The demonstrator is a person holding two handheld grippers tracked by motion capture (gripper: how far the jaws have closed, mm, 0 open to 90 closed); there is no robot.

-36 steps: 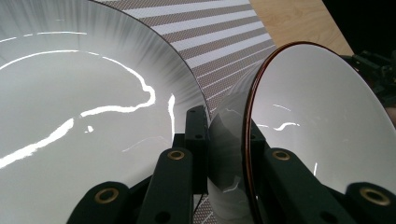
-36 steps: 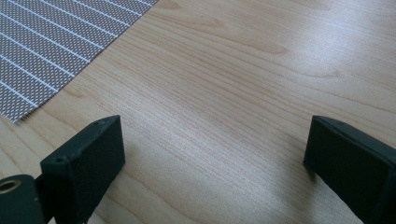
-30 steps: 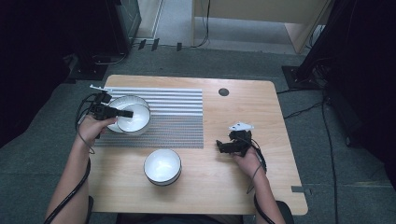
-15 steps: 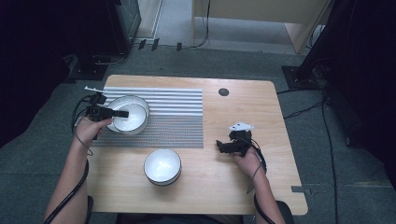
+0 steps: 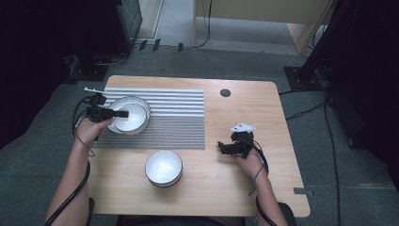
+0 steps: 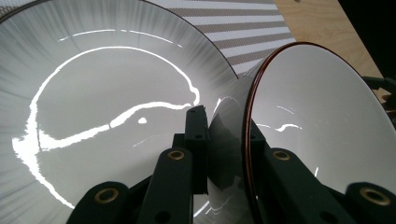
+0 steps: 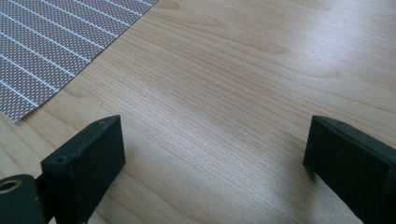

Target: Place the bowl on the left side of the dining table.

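Observation:
On the striped mat (image 5: 174, 117) at the left, my left gripper (image 5: 121, 113) is shut on the near rim of a white bowl (image 5: 126, 121). That bowl sits tilted inside a wider white bowl (image 5: 144, 107). In the left gripper view the jaws of the left gripper (image 6: 228, 149) pinch the brown-edged rim of the held bowl (image 6: 317, 121), with the ribbed wider bowl (image 6: 107, 93) behind it. My right gripper (image 5: 221, 148) rests open over bare wood to the right of the mat. Its jaws stand wide apart with nothing between them in the right gripper view (image 7: 212, 154).
A stack of white bowls (image 5: 163, 168) stands on the wooden table (image 5: 244, 188) near the front edge, below the mat. A round black grommet (image 5: 225, 92) sits at the back. The mat's corner (image 7: 46, 46) lies just left of my right gripper.
My left gripper has shifted slightly left with the bowl, which now sits offset and tilted in the wider bowl. The right gripper has not moved.

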